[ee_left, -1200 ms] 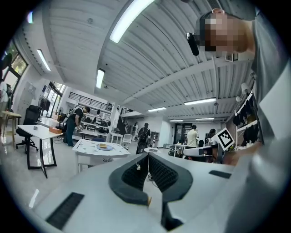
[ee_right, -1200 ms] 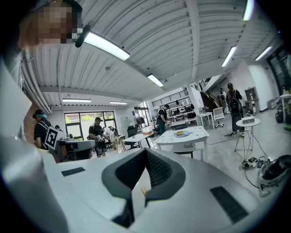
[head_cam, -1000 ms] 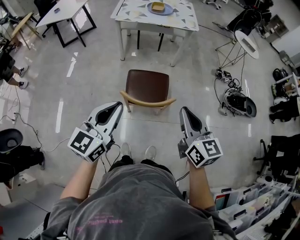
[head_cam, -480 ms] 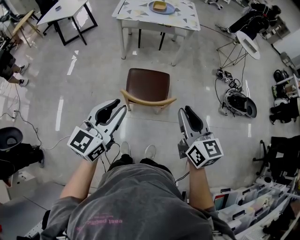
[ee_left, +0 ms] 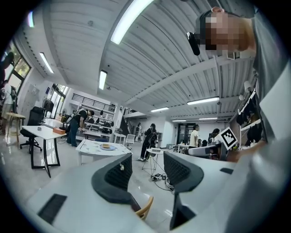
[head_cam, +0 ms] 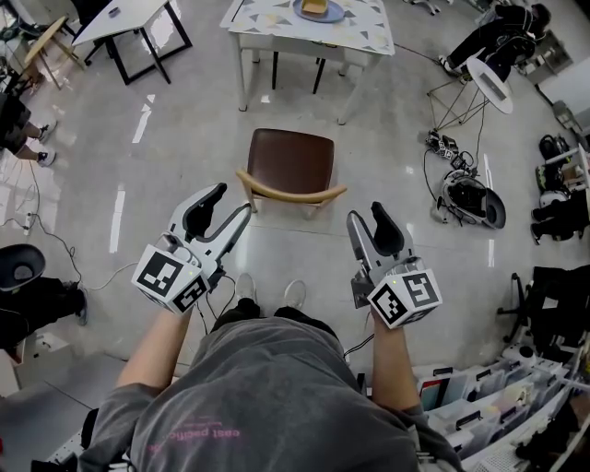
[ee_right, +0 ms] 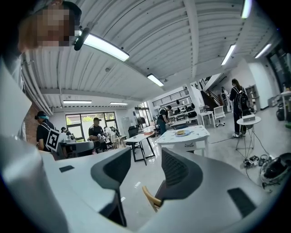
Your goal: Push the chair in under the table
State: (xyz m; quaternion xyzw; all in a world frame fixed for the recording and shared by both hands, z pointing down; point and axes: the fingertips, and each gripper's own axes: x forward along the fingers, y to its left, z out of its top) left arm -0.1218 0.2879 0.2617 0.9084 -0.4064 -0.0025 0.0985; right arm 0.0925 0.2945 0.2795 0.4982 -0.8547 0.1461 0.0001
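Chair point(head_cam: 290, 166), brown seat, curved wooden backrest, stands on floor point(head_cam: 184, 138) out from table point(head_cam: 267, 28), clear gap between them, backrest toward person. Plate point(head_cam: 318, 9) with food on tabletop. Left gripper point(head_cam: 230, 201) and right gripper point(head_cam: 366, 214) in air near backrest ends, one each side, not touching chair. Both pairs of jaws apart, just been opening, nothing between pads. Backrest tip shows beyond gap in each gripper view.
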